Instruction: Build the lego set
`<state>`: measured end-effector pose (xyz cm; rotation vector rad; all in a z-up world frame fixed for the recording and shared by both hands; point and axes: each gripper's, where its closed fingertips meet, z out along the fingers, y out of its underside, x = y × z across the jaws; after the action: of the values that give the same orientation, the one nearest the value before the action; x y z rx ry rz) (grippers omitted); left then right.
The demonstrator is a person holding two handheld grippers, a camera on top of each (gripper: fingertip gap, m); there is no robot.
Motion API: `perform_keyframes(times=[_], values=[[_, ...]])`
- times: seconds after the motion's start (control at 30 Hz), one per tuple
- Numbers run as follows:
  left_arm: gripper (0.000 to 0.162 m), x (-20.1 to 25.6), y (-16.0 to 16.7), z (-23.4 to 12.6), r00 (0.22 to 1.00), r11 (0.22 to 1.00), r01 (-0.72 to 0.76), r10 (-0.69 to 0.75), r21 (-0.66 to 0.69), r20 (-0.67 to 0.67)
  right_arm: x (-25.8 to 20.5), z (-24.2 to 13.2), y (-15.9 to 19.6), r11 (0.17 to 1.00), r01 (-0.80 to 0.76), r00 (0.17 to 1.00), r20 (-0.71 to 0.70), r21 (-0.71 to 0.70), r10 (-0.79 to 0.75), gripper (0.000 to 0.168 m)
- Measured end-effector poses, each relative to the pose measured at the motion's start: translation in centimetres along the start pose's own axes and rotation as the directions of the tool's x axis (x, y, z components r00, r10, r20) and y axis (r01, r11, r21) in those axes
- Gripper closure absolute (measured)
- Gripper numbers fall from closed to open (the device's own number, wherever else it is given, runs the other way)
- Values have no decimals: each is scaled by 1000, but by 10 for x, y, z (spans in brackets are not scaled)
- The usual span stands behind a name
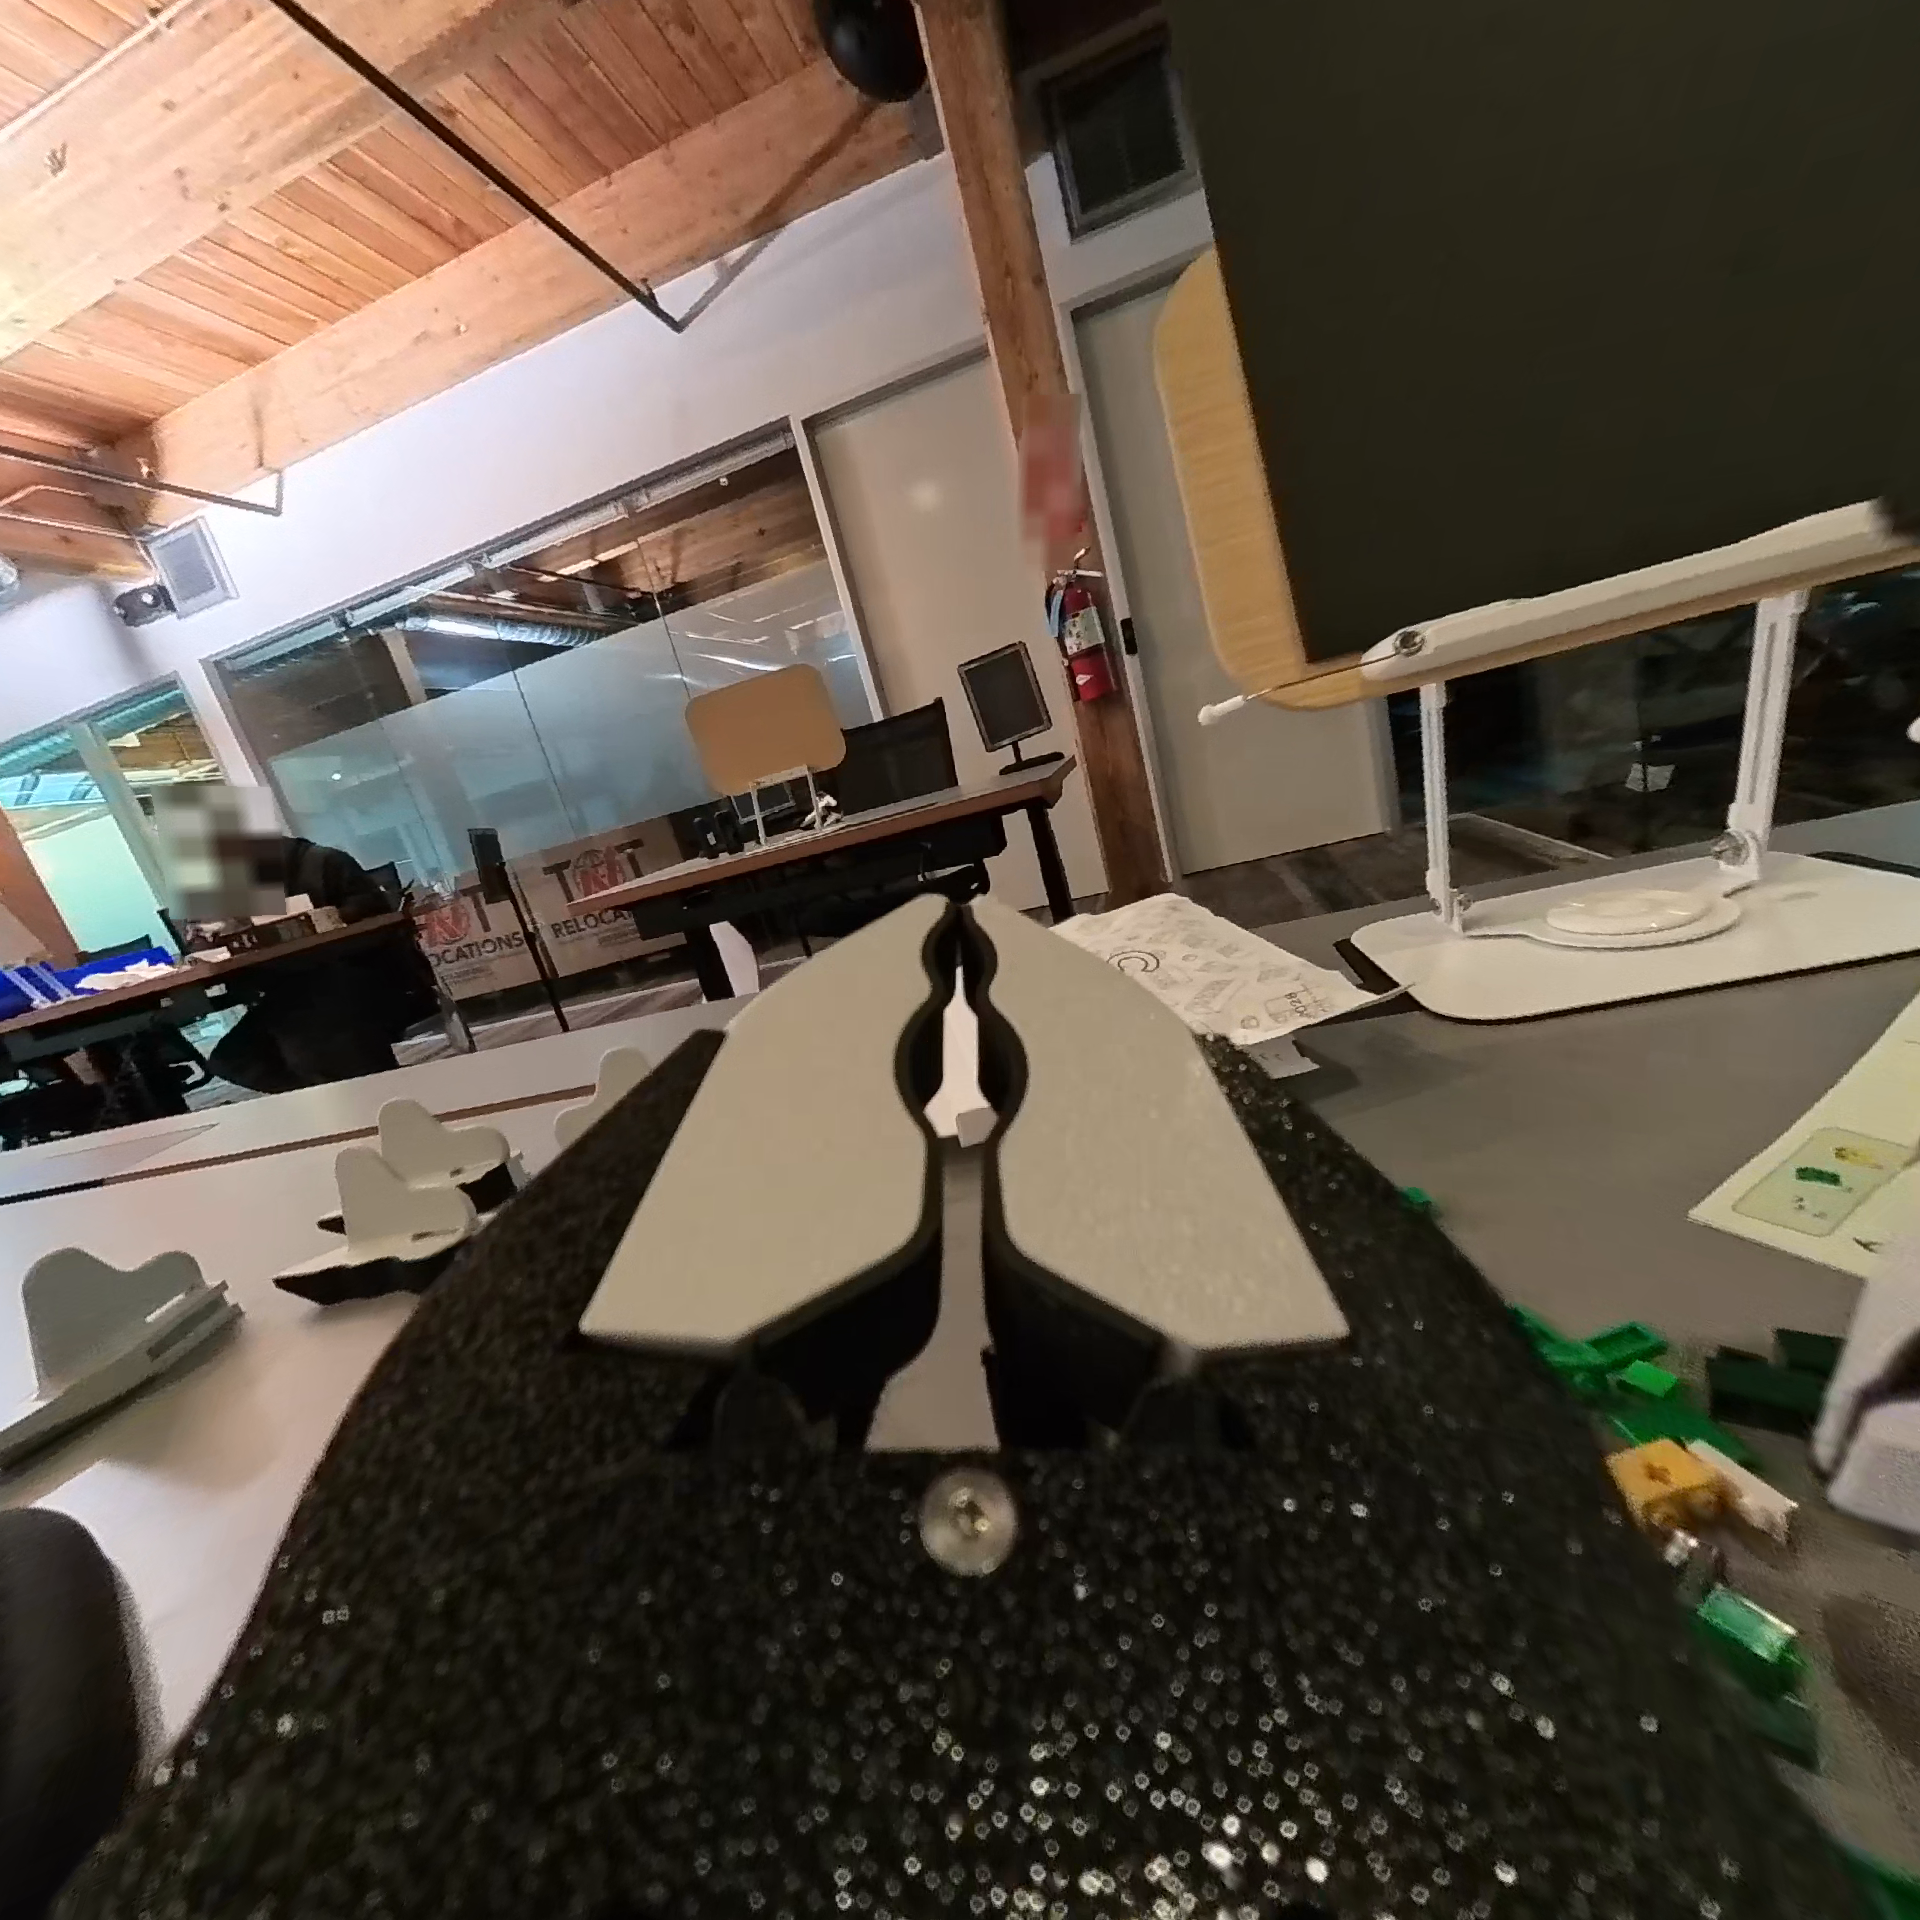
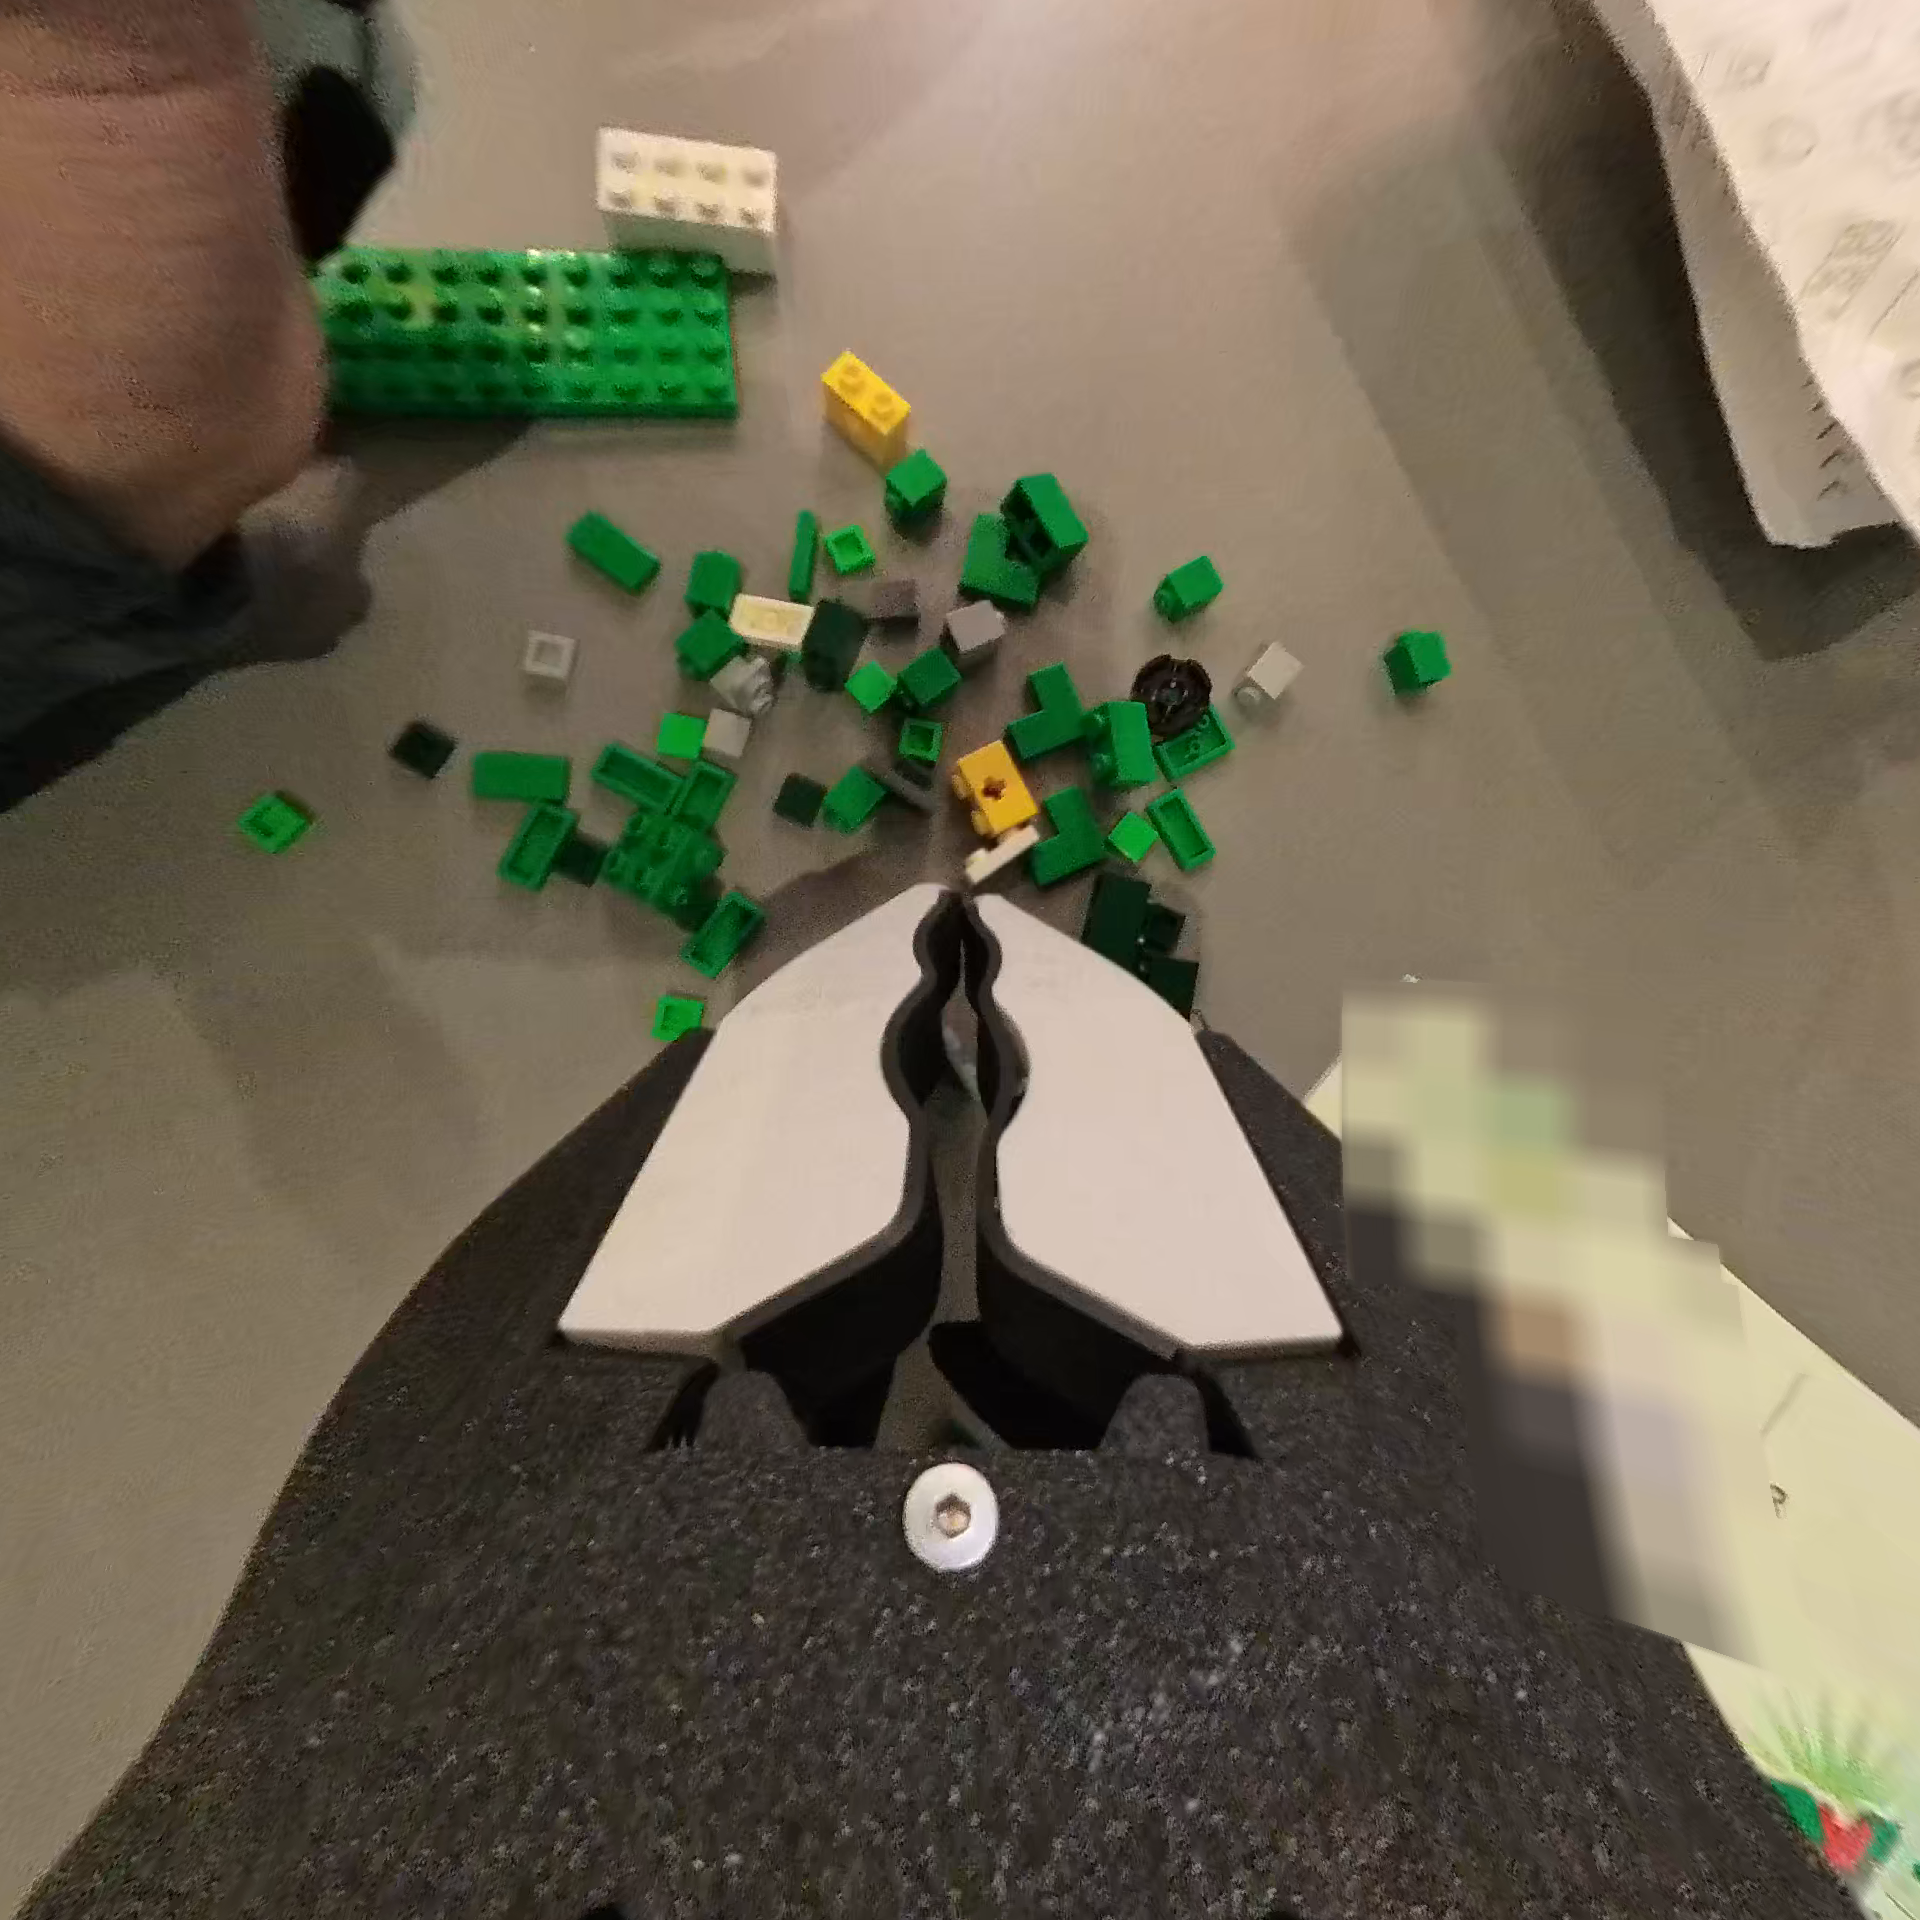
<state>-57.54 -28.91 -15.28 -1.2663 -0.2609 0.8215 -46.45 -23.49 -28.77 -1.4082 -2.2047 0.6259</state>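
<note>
My left gripper (image 1: 961, 916) is shut and raised, pointing level across the room. A white bar-shaped piece (image 1: 961, 1081) sits in the hollow between its pads. My right gripper (image 2: 961, 904) is shut and points down at a pile of loose bricks (image 2: 862, 707), mostly green, on the grey table. Its tips are just short of a small cream plate (image 2: 1000, 857) stuck to a yellow brick with a hole (image 2: 992, 790). I cannot tell whether anything lies in its hollow. A green baseplate (image 2: 530, 332), a white brick (image 2: 686, 192) and another yellow brick (image 2: 868, 405) lie farther off.
A hand (image 2: 145, 270) is at the upper left by the baseplate. A printed paper bag (image 2: 1808, 260) lies at the upper right. The instruction booklet (image 1: 1818, 1184) and a white stand's base (image 1: 1621, 935) are on the right. Spare grey finger parts (image 1: 416, 1195) stand on the left. The left gripper's tips are roughly 20 centimeters from the right gripper's. About 10 centimeters separates my right fingertips from the yellow brick (image 2: 868, 405).
</note>
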Motion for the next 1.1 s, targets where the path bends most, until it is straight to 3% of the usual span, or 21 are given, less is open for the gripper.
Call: perform_keyframes(times=[0.17,0.43,0.63,0.83,0.97,1.1], values=[[162,1,1,1,1000,1000,2,-2,-2,-5,1,7,0,999,-41,999,14,-20,42,156],[162,0,1,1,1000,1000,10,-10,-1,-4,4,18,1,998,-16,1000,-10,-62,16,154],[162,1,1,1,1000,1000,13,-13,-2,-7,8,19,3,997,20,1000,-8,-77,-21,164],[162,1,0,1,1000,1000,4,-4,0,-7,0,-16,11,993,120,993,-11,-11,-120,165],[162,-4,0,1,1000,1000,24,-24,2,4,16,-77,57,999,47,991,-127,5,-46,165],[162,-6,2,0,998,998,65,-65,-1,4,29,-125,148,988,-153,967,-211,-35,142,165]])
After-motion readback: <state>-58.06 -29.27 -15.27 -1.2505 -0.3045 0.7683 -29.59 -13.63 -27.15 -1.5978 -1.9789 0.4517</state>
